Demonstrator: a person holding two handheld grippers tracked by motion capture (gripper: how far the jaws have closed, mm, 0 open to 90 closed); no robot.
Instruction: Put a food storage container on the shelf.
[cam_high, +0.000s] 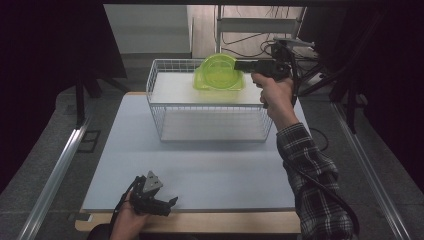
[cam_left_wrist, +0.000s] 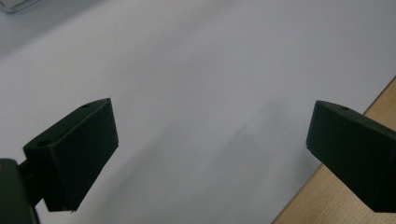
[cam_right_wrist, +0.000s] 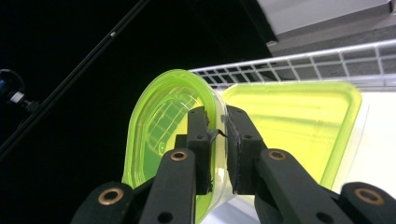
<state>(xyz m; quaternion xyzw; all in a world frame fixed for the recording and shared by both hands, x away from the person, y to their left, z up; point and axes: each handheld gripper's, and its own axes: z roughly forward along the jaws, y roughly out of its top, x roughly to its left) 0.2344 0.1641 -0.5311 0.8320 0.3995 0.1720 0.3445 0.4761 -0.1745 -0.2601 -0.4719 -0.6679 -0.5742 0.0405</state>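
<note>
A green bowl (cam_high: 218, 70), tilted on its edge, sits over a green lid (cam_right_wrist: 299, 121) on the top shelf of the wire rack (cam_high: 165, 107) at the bench's (cam_high: 210, 170) far side. The right gripper (cam_right_wrist: 217, 135) has its fingers clenched on the bowl's rim. The left gripper (cam_high: 172, 202) rests at the near edge, fingers spread and empty.

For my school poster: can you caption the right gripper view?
Right hand-held gripper pinching the rim of a green container above a green lid.
</note>
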